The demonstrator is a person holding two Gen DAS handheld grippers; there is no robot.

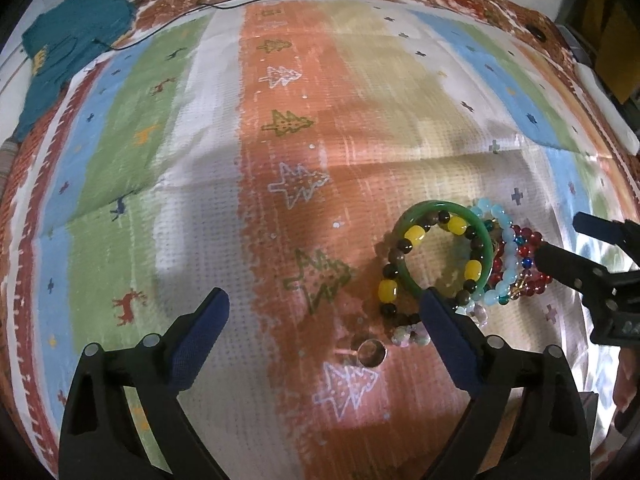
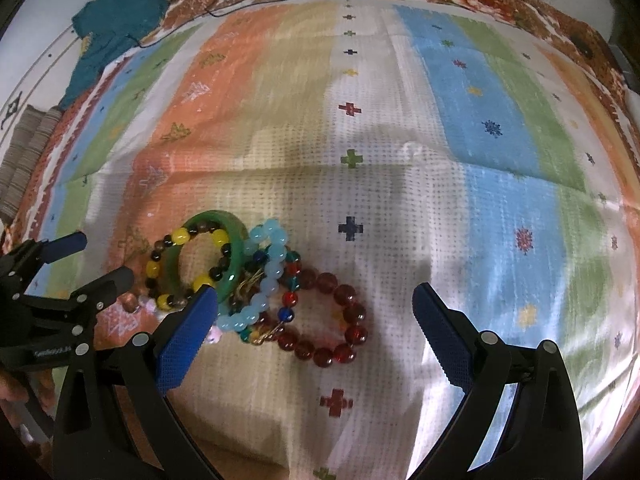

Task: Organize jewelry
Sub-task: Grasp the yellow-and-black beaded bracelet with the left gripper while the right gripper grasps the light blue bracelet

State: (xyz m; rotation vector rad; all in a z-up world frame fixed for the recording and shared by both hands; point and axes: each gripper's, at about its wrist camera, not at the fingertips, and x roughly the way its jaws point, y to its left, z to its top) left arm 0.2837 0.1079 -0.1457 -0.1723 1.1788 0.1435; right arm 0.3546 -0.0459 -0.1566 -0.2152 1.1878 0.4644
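Note:
A pile of bracelets lies on a striped cloth. A green bangle point(image 1: 482, 236) point(image 2: 234, 252) lies under a yellow-and-brown bead bracelet point(image 1: 414, 236) point(image 2: 180, 236). Beside them are a light blue bead bracelet point(image 1: 506, 264) point(image 2: 268, 268), a dark red bead bracelet point(image 1: 532, 276) point(image 2: 340, 320) and a pale pink one point(image 1: 412, 336). A small clear ring point(image 1: 370, 352) lies near the pile. My left gripper point(image 1: 324, 300) is open and empty, its right finger at the pile's near edge. My right gripper point(image 2: 314, 300) is open and empty above the red bracelet.
The patterned striped cloth point(image 1: 280, 140) point(image 2: 400, 120) covers the surface. A teal cloth point(image 1: 76, 40) point(image 2: 116, 28) lies at the far left with thin cables point(image 1: 224, 4) near it. Each gripper shows in the other's view: the right one point(image 1: 568, 244), the left one point(image 2: 100, 260).

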